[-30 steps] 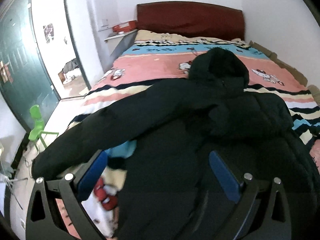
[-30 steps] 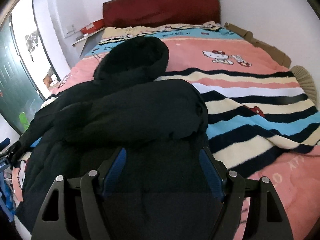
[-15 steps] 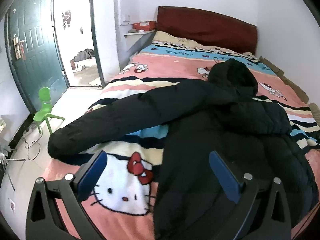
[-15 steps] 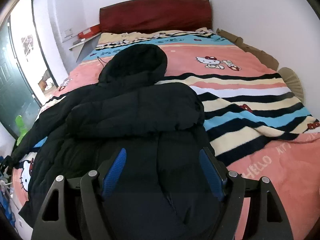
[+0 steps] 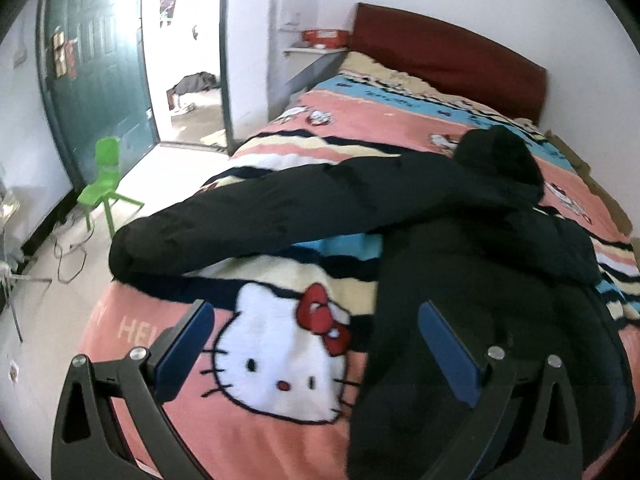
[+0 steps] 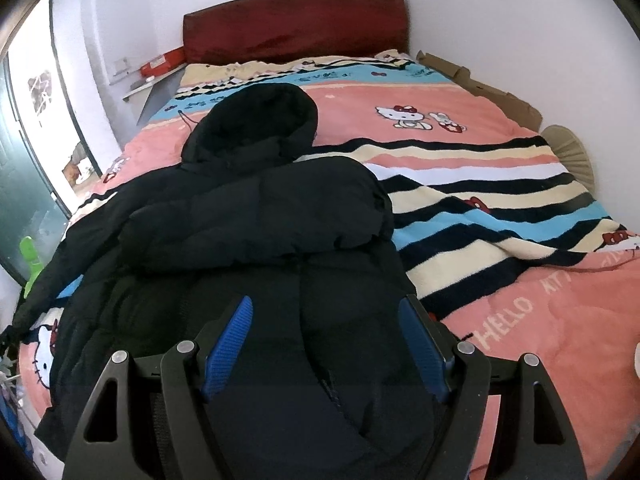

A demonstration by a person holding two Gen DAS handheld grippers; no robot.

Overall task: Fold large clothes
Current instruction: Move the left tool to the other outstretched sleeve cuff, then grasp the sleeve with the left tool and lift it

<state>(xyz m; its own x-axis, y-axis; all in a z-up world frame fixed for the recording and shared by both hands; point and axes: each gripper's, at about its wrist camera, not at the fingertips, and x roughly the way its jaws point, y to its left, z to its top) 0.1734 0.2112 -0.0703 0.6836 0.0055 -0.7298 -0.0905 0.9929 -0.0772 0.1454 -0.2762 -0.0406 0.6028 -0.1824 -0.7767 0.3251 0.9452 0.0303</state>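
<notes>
Bed (image 5: pixel 256 432): carries everything.
Black coat (image 6: pixel 248 224): lengthwise, hood toward headboard; right sleeve folded across chest.
Left sleeve (image 5: pixel 256 216): outstretched to bed's left edge, ahead-left of left gripper (image 5: pixel 316 348), the nearer one.
Left gripper: wide, empty.
Right gripper (image 6: pixel 324 340): wide, empty, above hem.

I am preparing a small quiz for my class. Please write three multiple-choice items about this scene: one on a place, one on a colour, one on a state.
1. Where does the black jacket lie?
A. on the bed
B. on the floor
C. on the chair

2. What colour is the small chair?
A. red
B. green
C. white

3. How is the left hand-held gripper?
A. shut on a sleeve
B. open, holding nothing
C. shut on the hood

Answers: 1 A, it is spread over the blanket; 2 B, bright green plastic by the door; 3 B, its fingers stand wide apart with nothing between them.
</notes>
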